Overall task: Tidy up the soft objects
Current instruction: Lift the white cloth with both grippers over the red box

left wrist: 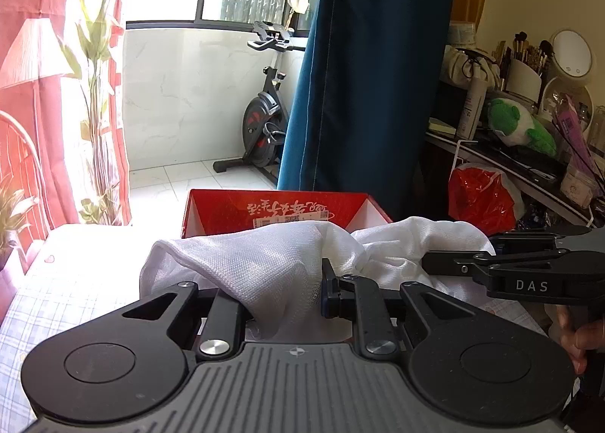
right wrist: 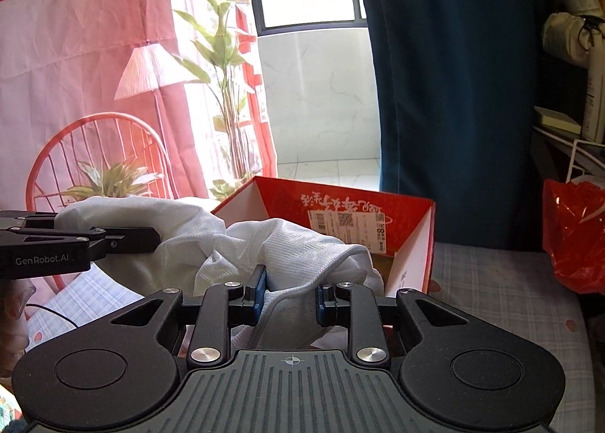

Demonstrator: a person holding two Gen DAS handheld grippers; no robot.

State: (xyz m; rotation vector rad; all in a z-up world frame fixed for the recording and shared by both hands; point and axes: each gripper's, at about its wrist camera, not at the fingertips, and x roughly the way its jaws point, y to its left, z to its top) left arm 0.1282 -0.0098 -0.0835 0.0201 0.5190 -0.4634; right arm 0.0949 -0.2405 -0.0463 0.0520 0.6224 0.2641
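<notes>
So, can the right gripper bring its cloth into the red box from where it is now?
Probably yes. The red box stands open directly behind the white cloth that the right gripper holds, and nothing sits between them. The left gripper grips the same cloth, so both must move together.

Cloth (left wrist: 264,263) hangs between the two grippers, in front of the open box (left wrist: 280,208). Left gripper (left wrist: 281,291) clamps its left part, right gripper (right wrist: 289,295) its right part. Box sits on the bedsheet (right wrist: 503,282). Curtain (left wrist: 370,74) behind box; exercise bike (left wrist: 261,119) farther back, left of curtain. Cluttered shelf (left wrist: 506,153) to the right, plastic bag (left wrist: 478,198) below it.
</notes>
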